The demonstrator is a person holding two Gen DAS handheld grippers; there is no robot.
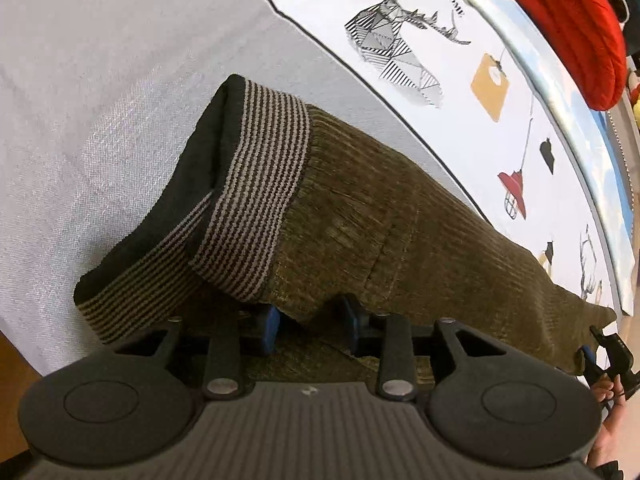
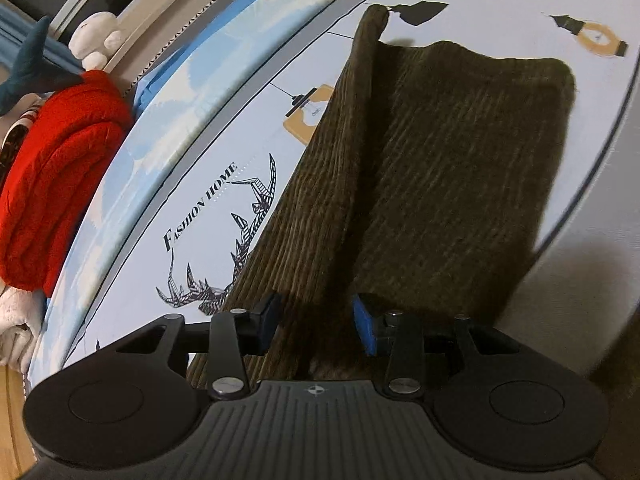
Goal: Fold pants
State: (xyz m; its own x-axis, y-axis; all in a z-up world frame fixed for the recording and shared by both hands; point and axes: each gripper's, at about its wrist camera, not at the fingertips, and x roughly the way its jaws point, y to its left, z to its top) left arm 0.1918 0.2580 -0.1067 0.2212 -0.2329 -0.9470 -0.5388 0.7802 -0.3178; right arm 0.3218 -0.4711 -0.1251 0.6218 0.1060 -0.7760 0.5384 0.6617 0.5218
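Olive-brown corduroy pants [image 1: 400,232] lie on a white printed cloth [image 1: 360,12], with a striped, black-lined waistband [image 1: 256,184] turned up at the left. My left gripper [image 1: 312,326] sits at the pants' near edge by the waistband, jaws apart with cloth between the blue pads. In the right wrist view the pants [image 2: 440,168] stretch away, one edge rolled into a ridge. My right gripper [image 2: 316,326] stands at the near edge with jaws apart around the cloth. The right gripper also shows at the far right of the left wrist view [image 1: 600,350].
A plain grey-white sheet [image 1: 100,100] lies left of the pants. A red knitted garment [image 2: 52,180] is piled beyond the table's far edge, with plush toys [image 2: 96,40] behind it. The printed cloth [image 2: 208,208] carries a deer drawing and lettering.
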